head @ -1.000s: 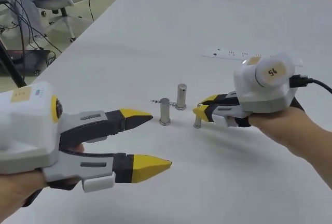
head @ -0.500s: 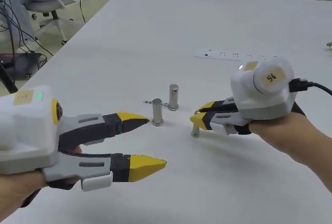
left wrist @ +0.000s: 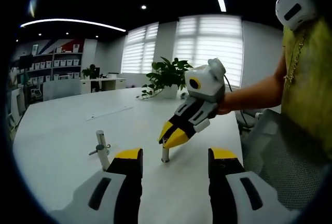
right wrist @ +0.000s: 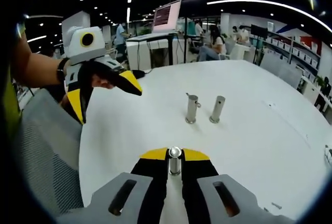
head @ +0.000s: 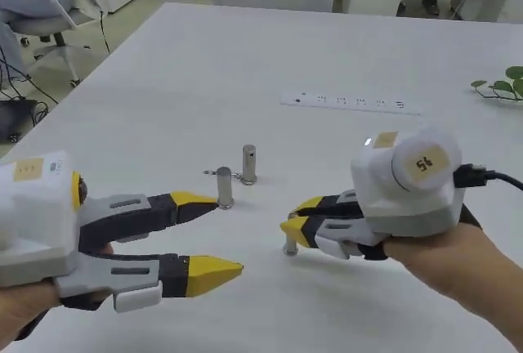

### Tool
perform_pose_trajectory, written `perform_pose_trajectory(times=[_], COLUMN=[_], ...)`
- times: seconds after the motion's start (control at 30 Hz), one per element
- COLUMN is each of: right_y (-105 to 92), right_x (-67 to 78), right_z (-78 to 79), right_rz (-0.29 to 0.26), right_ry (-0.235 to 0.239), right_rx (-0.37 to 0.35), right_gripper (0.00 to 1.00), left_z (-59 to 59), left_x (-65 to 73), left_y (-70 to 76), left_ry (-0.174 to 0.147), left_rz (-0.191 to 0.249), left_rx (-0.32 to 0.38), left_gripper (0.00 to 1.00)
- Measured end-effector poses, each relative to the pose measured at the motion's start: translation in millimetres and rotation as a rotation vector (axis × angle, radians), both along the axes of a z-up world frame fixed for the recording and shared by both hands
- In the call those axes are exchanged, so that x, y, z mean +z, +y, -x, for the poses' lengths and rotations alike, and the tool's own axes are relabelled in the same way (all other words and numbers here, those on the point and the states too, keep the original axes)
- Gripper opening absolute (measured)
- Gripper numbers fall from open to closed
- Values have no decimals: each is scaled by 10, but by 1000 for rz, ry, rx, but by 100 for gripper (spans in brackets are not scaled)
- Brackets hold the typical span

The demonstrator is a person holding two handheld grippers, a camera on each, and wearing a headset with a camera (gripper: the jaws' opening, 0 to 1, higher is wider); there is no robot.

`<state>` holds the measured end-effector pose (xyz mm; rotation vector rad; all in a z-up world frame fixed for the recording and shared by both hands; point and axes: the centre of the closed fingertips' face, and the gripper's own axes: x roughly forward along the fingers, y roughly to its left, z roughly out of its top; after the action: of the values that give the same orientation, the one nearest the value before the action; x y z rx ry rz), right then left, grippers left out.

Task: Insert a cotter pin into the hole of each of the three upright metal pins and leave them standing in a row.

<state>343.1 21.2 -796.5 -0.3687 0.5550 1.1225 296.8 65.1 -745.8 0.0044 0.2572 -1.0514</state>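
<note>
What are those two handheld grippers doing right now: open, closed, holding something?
Left gripper: open, jaws apart, holding nothing.
Right gripper: jaws closed on an upright metal pin.

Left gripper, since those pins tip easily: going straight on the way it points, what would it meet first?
Probably the metal pin held by the right gripper: it stands near centre beyond the open left gripper in that gripper's own view. Depth is unclear.
</note>
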Motion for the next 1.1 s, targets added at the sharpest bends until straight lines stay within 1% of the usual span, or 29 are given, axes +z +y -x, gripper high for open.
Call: perform_pose_trajectory(times=[0.1, 0.13, 0.2, 0.27, 0.33, 0.37, 0.47, 0.6, 0.67, 0.77, 0.87, 1.0, 1.1], right_y=[-6, -13, -25, -23, -30, -31, -25, -43, -63, -71, -69, -57, -61], right_x=[-15, -23, -37, -50, -67, -86, -111, -169, -188, -219, -257, -240, -241], right_z=[113, 144, 175, 201, 234, 251, 295, 302, 286, 284, 290, 302, 309], right_rz=[10, 15, 21, 12, 18, 27, 30, 28, 27, 24, 35, 27, 17], right_ry=[-6, -8, -10, 1, 1, 2, 5, 19, 10, 19, 19, 12, 18], right_rx=[-14, -31, -58, -83, -107, -115, -132, -175, -198, -214, -220, -226, -232], right_gripper=[9, 9, 9, 9, 9, 9, 9, 9, 9, 9, 9, 9, 9], left_z=[33, 40, 63, 88, 114, 123, 150, 177, 187, 201, 212, 208, 202], left_x=[1, 2, 0, -12, -24, -27, -33, -41, -47, -61, -78, -96, -103], left_y=[-9, -6, 0, 4, 5, 7, 6, -11, -20, -38, -54, -61, -65], left_ry=[-4, -6, -9, -12, -13, -14, -16, -17, -16, -15, -12, -8, -8], left_rz=[-5, -6, -10, -21, -29, -30, -34, -37, -39, -43, -47, -52, -55], left_rx=[-9, -9, -14, -20, -27, -30, -36, -45, -49, -55, -63, -68, -71], left_gripper=[49, 49, 49, 49, 49, 49, 49, 49, 49, 49, 49, 49, 49])
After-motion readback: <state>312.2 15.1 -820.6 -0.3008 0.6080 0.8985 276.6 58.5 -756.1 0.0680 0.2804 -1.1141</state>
